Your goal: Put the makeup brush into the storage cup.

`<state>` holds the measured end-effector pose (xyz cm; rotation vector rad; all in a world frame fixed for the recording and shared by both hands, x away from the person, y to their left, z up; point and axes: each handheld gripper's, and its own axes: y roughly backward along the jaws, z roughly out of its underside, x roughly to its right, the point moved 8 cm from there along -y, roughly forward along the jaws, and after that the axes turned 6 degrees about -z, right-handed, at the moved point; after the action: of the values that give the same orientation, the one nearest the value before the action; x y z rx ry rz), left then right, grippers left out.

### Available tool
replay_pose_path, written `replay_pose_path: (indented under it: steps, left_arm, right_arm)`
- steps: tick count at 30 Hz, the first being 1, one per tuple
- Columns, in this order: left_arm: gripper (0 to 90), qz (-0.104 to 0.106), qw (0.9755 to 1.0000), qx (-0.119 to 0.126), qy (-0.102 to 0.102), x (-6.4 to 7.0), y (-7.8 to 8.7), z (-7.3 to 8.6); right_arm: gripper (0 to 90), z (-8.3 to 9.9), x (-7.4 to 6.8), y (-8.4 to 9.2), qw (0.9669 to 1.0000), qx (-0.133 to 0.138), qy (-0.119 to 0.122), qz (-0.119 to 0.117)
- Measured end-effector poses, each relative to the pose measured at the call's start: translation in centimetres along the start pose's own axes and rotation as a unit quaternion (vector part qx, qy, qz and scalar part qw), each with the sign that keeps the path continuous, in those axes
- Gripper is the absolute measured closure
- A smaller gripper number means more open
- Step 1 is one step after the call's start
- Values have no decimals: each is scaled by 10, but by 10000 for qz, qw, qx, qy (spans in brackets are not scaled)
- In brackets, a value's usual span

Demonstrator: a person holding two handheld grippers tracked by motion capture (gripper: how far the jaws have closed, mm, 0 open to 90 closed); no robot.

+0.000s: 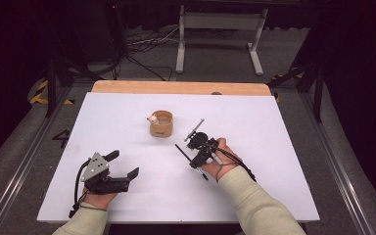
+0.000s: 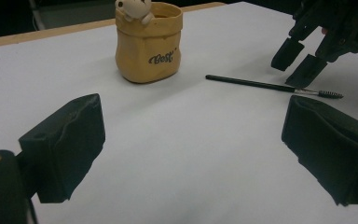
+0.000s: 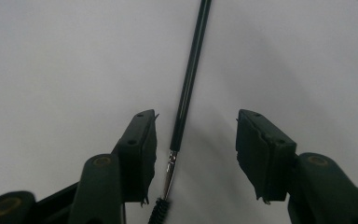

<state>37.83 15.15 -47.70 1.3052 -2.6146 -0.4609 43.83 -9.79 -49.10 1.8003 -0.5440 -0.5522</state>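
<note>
White tabletop, dark room behind. Thin black brush is lying flat on it, right of the tan pot, bristle end toward the person. Right gripper is straddling the brush near its ferrule, jaws partly open, pads not touching yet. Left gripper is resting wide open, holding nothing, well apart. Judging progress: pickup not done; closing, lifting, likely potting all remaining.
</note>
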Motion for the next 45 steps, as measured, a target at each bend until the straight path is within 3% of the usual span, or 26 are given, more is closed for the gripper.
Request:
replay_pose_path:
  steps: [7, 16, 27, 37, 45]
  left_arm:
    - [69, -13, 10000, -42, 19, -1, -1, 2]
    - [71, -12, 10000, -78, 4, -2, -1, 3]
    - [74, -1, 10000, -71, -15, -2, -1, 3]
    - [145, 190, 9998, -47, 28, 2, 0, 1]
    - [154, 325, 9991, -222, -135, 4, -8, -3]
  right_arm:
    - [533, 2, -4, -6, 9995, -307, 34, -119]
    - [599, 5, -6, -8, 9985, -539, 44, -74]
    - [843, 6, -7, -8, 9972, -749, 57, -8]
    - [851, 7, -7, -5, 9975, -711, 49, -28]
    - [851, 10, -3, 9, 9984, -559, 78, -44]
